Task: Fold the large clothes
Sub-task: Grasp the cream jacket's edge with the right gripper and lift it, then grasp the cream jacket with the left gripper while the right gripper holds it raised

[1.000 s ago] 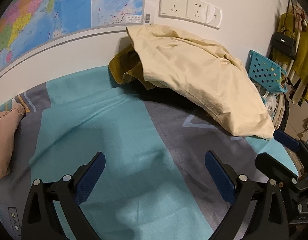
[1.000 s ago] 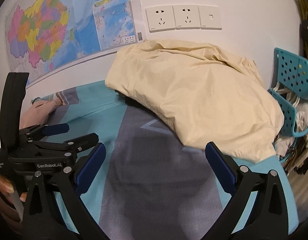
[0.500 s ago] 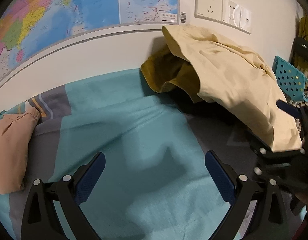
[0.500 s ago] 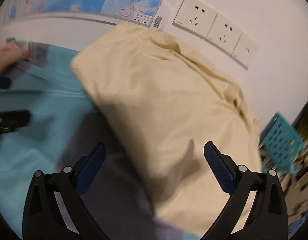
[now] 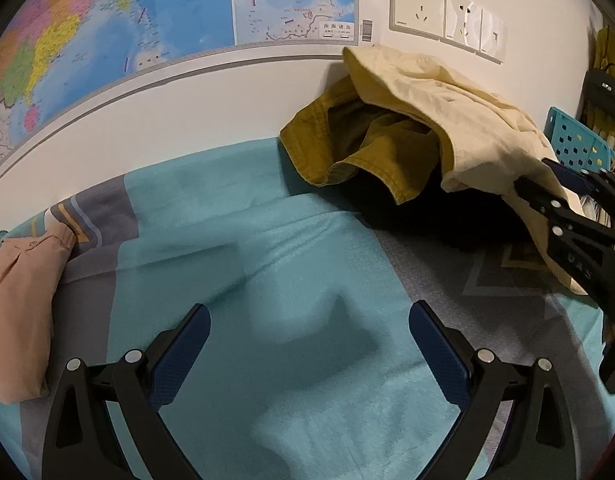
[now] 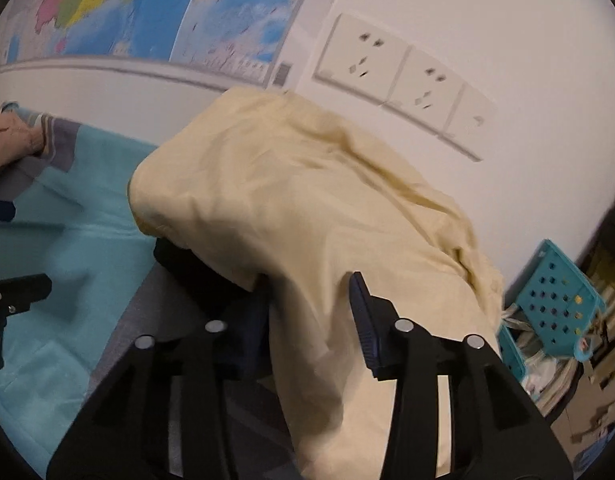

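A cream garment (image 5: 467, 120) lies heaped against the wall at the right of the bed, over a mustard garment (image 5: 347, 144) and a dark one (image 5: 427, 216). My right gripper (image 6: 309, 292) is closing its jaws on the near edge of the cream garment (image 6: 307, 200); cloth fills the gap and both pads touch it. The left wrist view shows the right gripper (image 5: 541, 174) reaching in from the right onto that edge. My left gripper (image 5: 309, 312) is open over the bare teal sheet (image 5: 267, 260), holding nothing.
A folded tan garment (image 5: 15, 300) rests at the bed's left edge. A map (image 5: 147, 20) and wall sockets (image 5: 447, 12) are on the wall behind. A teal perforated basket (image 6: 555, 296) and clutter stand off the bed's right side.
The right gripper went forward onto the cream garment, rolled, and drew its wide jaws in around the cloth. The left gripper swung left earlier, then held still, open.
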Tool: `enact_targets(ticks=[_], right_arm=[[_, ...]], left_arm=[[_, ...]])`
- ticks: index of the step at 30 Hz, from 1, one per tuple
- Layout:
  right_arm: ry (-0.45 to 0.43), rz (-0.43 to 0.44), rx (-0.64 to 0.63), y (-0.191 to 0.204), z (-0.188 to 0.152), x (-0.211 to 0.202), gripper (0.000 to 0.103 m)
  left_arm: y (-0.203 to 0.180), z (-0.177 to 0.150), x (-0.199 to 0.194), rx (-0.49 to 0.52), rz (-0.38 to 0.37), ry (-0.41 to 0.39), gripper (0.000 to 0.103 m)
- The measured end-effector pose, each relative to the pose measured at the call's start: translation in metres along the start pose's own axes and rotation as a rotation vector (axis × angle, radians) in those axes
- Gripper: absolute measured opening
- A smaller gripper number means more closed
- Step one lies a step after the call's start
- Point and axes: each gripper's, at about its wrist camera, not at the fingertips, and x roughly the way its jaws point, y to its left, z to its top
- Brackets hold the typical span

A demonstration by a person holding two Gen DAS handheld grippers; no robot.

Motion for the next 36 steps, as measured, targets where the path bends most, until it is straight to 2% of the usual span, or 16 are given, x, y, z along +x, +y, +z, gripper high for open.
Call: enact_targets(ticks=[1, 2, 5, 8, 11, 16, 20, 23, 26, 27, 30, 32, 34, 36], right_arm=[[0.015, 0.022, 0.009, -0.003, 0.003, 0.006, 0.013], [0.011, 0.023, 0.019, -0.008, 0.005, 0.006, 0.005], [-0.065, 0.044, 0.073, -0.031, 0.026, -0.019, 0.004], [-0.191, 0.026, 0.133, -0.070, 0.056, -0.073, 0.004], [-0.264, 0.017, 0.192, -0.115, 0.077, -0.117, 0.003], [-0.353, -0.029, 0.210, -0.168, 0.096, -0.184, 0.003], [-0.466, -0.045, 0.201, -0.194, 0.107, -0.252, 0.003], [-0.558, -0.036, 0.186, -0.207, 0.111, -0.299, 0.003], [-0.659, -0.014, 0.177, -0.214, 0.116, -0.349, 0.003], [-0.667, -0.007, 0.180, -0.216, 0.119, -0.360, 0.003], [-0.650, -0.004, 0.192, -0.218, 0.124, -0.380, 0.003], [-0.639, -0.001, 0.193, -0.218, 0.123, -0.389, 0.003], [-0.641, 0.006, 0.190, -0.215, 0.120, -0.395, 0.003], [-0.664, 0.027, 0.196, -0.214, 0.114, -0.410, 0.003]], left_arm=[[0.001, 0.000, 0.001, -0.002, 0.002, 0.001, 0.096], [0.003, 0.000, 0.002, -0.004, 0.006, 0.002, 0.096], [0.011, 0.002, 0.006, -0.009, 0.030, 0.000, 0.096], [0.018, 0.008, 0.008, 0.004, 0.040, -0.010, 0.096], [0.016, 0.021, 0.004, 0.039, 0.038, -0.062, 0.096], [-0.004, 0.052, -0.014, 0.123, -0.032, -0.183, 0.096], [-0.029, 0.079, -0.035, 0.185, -0.114, -0.306, 0.096], [-0.053, 0.101, -0.053, 0.224, -0.218, -0.401, 0.096], [-0.077, 0.115, -0.072, 0.245, -0.366, -0.466, 0.096], [-0.084, 0.117, -0.078, 0.255, -0.427, -0.485, 0.096], [-0.105, 0.106, -0.105, 0.298, -0.716, -0.558, 0.096], [-0.118, 0.091, -0.114, 0.359, -0.825, -0.601, 0.096], [-0.142, 0.078, -0.120, 0.457, -0.830, -0.648, 0.096], [-0.164, 0.084, -0.117, 0.479, -0.782, -0.651, 0.096]])
